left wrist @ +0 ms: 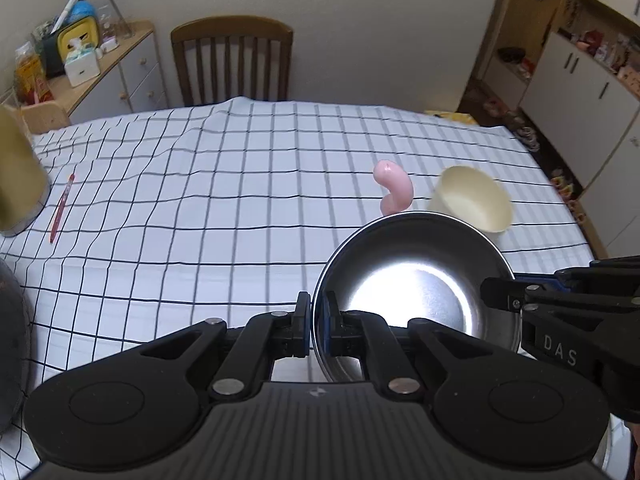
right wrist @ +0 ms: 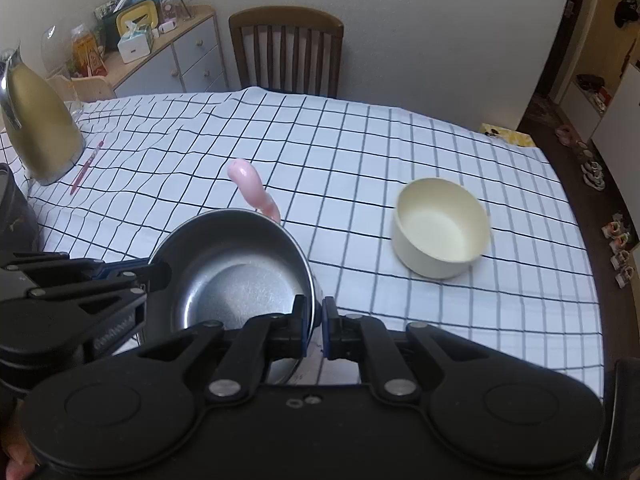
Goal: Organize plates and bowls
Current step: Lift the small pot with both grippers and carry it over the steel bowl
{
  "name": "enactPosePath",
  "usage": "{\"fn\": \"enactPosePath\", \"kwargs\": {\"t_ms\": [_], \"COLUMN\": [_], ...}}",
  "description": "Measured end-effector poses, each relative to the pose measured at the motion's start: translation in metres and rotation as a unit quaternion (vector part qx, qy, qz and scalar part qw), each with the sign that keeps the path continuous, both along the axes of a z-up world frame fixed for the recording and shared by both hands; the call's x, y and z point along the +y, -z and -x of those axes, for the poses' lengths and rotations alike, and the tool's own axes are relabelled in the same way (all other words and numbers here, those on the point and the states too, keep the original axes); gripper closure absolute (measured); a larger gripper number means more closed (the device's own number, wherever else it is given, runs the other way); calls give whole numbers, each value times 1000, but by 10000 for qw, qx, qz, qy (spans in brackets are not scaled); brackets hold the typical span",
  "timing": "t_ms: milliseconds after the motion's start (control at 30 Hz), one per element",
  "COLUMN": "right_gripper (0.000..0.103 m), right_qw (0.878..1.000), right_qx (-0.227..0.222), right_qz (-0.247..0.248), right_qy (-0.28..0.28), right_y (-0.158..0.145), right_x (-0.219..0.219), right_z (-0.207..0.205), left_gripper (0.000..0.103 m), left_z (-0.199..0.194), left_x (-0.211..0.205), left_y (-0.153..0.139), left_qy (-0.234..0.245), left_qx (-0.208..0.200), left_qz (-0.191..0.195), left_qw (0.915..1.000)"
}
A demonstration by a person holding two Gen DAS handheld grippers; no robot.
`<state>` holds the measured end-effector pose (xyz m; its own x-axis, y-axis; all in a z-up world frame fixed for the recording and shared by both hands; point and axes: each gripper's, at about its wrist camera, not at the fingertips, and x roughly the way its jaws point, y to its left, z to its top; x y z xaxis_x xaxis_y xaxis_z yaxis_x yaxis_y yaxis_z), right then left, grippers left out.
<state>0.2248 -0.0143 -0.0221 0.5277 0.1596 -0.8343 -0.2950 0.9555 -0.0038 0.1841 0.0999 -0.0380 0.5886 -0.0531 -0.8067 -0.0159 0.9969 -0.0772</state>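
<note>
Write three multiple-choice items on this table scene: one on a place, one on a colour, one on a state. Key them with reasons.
1. Where is the steel bowl?
A. Held between both grippers
B. On the chair
C. Inside the cream bowl

2. What colour is the bowl standing alone on the tablecloth?
A. Red
B. Cream
C. Black

3. How do the jaws of the right gripper stand?
A. Wide open
B. Out of view
C. Shut on the bowl's rim

Key: A, the left gripper and the right each pinch its rim; B, the cream bowl stands apart; C, the rim sits between the closed jaws.
</note>
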Motion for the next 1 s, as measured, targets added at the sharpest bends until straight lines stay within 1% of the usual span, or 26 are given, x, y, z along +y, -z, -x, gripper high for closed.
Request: {"fn": "enactPosePath", "kwargs": {"t_ms": [233, 467, 633, 767, 867, 1000], "right_gripper": [96, 96, 96, 96, 96, 96], "right_qw": [9997, 9982, 9960, 9936, 9910, 9863], "right_qx": [-99, -124, -99, -10, 90, 329], "right_qz": [-117, -248, -300, -327, -387, -489], "right_qy": [194, 537, 837, 1080, 1275, 1538], "right_y": [-24, -36, -36, -30, -21, -4], "right_x": [-33, -79, -111, -137, -156, -178], "right_z": [30, 68, 96, 116, 131, 145], "left_gripper": [98, 98, 98, 98, 98, 98], "left_z": [27, 58, 79, 93, 102, 110], "left_x": [-30, -70, -102, -124, -143, -162], "left_y": [-26, -36, -33, -24, -16, -1], "left_qy": [392, 882, 1191, 1394, 1592, 1838], "left_qx": [-154, -223, -214, -122, -55, 95], "left_qz": [134, 258, 267, 317, 202, 137], "left_qw": [9990, 9955, 9923, 9896, 9870, 9828]}}
